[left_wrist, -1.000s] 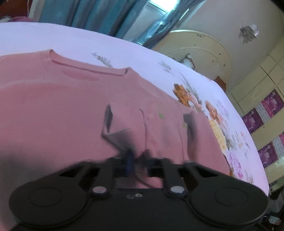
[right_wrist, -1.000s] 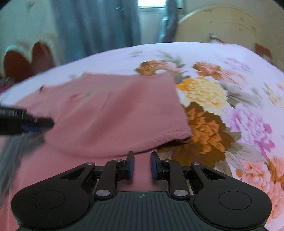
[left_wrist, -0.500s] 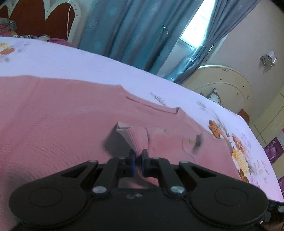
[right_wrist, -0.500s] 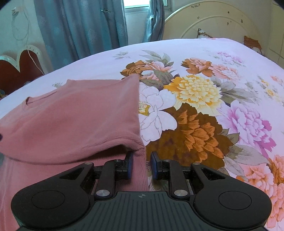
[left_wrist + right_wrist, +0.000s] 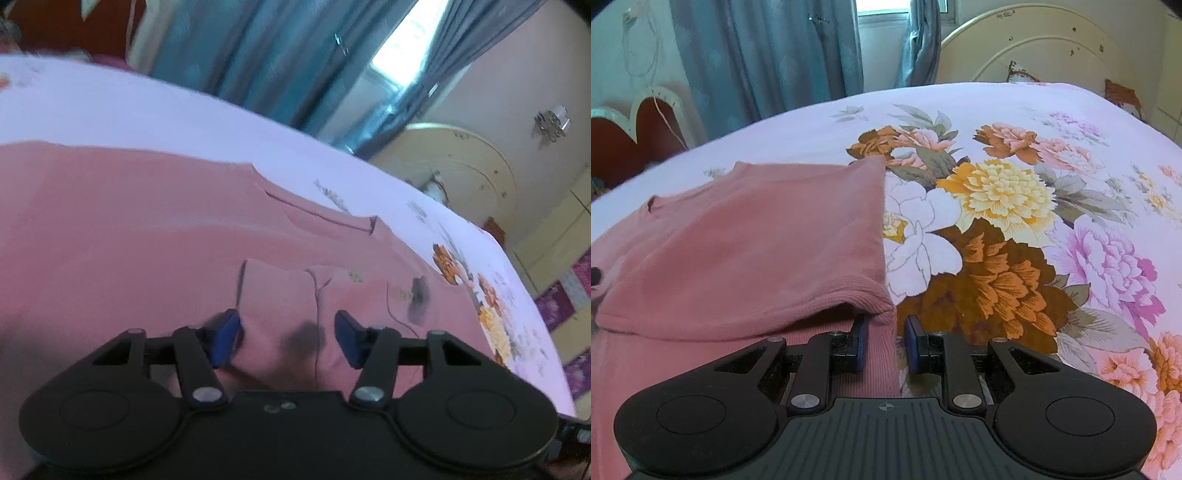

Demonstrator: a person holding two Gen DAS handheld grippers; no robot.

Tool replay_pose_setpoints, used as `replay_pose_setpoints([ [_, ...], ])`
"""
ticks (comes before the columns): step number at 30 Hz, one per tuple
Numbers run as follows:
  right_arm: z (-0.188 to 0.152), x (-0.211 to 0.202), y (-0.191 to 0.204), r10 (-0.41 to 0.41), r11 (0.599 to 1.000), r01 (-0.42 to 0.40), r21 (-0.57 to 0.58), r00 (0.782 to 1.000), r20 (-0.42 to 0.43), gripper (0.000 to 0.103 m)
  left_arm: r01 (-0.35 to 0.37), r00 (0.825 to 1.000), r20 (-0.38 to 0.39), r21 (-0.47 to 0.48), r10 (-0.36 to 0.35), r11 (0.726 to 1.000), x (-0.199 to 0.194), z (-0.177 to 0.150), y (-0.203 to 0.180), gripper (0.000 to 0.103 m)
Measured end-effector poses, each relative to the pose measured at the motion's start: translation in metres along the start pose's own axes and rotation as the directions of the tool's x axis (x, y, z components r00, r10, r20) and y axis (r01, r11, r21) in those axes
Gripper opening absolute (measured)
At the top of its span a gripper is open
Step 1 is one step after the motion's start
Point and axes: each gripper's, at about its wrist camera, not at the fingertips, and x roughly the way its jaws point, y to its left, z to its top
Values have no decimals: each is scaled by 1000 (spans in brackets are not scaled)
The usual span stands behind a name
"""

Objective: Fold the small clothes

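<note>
A pink long-sleeved top (image 5: 147, 221) lies flat on the bed, its neckline (image 5: 317, 218) toward the far side. In the left wrist view a folded-in sleeve (image 5: 280, 291) rests on the top's body. My left gripper (image 5: 288, 336) hovers just over it, jaws opening, the sleeve's fabric between the blue pads (image 5: 225, 338) without being pressed. In the right wrist view the top (image 5: 757, 240) shows one side folded over. My right gripper (image 5: 884, 343) sits low at its right edge, jaws a little apart, with the edge of the fabric lying between them and a gap at the right pad.
The bed sheet (image 5: 997, 221) is pale lilac with large flowers and spreads wide to the right of the top. A cream headboard (image 5: 1034, 44) and blue curtains (image 5: 768, 55) stand behind the bed. A red and white piece of furniture (image 5: 620, 136) is at the far left.
My left gripper carried the sleeve cuff across the top, then opened and let it go. The folded side settled leftward, baring more sheet. The right gripper kept still.
</note>
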Motion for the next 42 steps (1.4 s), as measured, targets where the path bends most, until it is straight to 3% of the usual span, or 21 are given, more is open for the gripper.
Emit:
replay_pose_setpoints([
  [1, 1, 1, 0, -5, 1000, 5, -1, 1000, 4, 22, 15, 1000, -15, -9, -15, 1000, 6, 3, 2, 52],
  [2, 2, 2, 0, -8, 1000, 8, 1, 1000, 6, 21, 33, 999, -23, -17, -34, 999, 10, 6, 3, 44],
  [3, 3, 3, 0, -6, 1000, 6, 2, 1000, 5, 21, 51, 998, -31, -22, -52, 998, 14, 8, 5, 12],
  [4, 3, 5, 0, -9, 1000, 9, -2, 1000, 4, 21, 59, 998, -30, -30, -60, 998, 14, 8, 7, 11],
  [6, 3, 6, -1, -17, 1000, 17, -12, 1000, 3, 21, 32, 995, 98, -36, -28, 999, -4, 4, 5, 11],
  [8, 3, 6, -3, -16, 1000, 16, -9, 1000, 4, 21, -1, 980, 199, -32, 8, 999, -24, -5, 3, 11],
  [10, 2, 7, -3, -16, 1000, 16, -10, 1000, 6, 21, -96, 974, 201, -32, 100, 995, -26, -17, 5, 11],
  [12, 2, 7, -2, -24, 1000, 24, -18, 1000, 6, 21, -109, 984, 138, -58, 116, 992, -15, -26, 13, 11],
  [16, 3, 4, -1, -27, 999, 26, -39, 1000, -9, 21, -109, 983, 141, -51, 115, 993, -15, -26, 13, 12],
  [19, -1, -15, -4, 3, 999, -1, -53, 1000, 24, 22, -133, 982, 128, -45, 137, 990, -18, -25, 14, 27],
  [21, -2, -33, -6, 49, 998, -46, -42, 996, 75, 21, -174, 969, 169, -45, 179, 984, -33, -24, 10, 35],
  [23, 2, -43, -2, 82, 995, -76, -58, 990, 115, 21, -237, 941, 248, 7, 228, 971, -50, -24, -3, 34],
  [25, 9, -40, 10, 103, 993, -96, -73, 989, 109, 21, -188, 955, 252, 100, 158, 977, -55, -28, -26, 34],
  [27, 12, -26, 26, 126, 989, -119, -83, 989, 77, 21, -132, 978, 185, 204, 94, 970, -40, -34, -57, 34],
  [30, 8, -4, 54, 170, 976, -166, -137, 985, 14, 21, -80, 993, 108, 275, 52, 958, -15, -44, -88, 37],
  [32, 4, 2, 56, 165, 976, -163, -142, 986, 3, 21, -91, 992, 109, 284, 62, 954, -12, -48, -89, 37],
  [34, 1, 4, 33, 119, 991, -118, -66, 993, 13, 21, -123, 986, 138, 261, 89, 957, -17, -48, -76, 38],
  [36, 1, 3, 5, 97, 995, -98, 27, 995, 19, 21, -153, 985, 115, 219, 131, 964, -17, -45, -53, 21],
  [38, 5, 1, 3, 115, 993, -115, 23, 993, 10, 19, -114, 990, 103, 172, 97, 978, -20, -42, -38, 17],
  [40, 10, 0, 14, 124, 992, -123, -26, 992, 28, 19, -114, 989, 108, 169, 96, 979, -20, -36, -44, 21],
  [42, 19, 7, 28, 167, 985, -166, -54, 985, 32, 19, -127, 986, 136, 217, 99, 968, -14, -27, -60, 47],
])
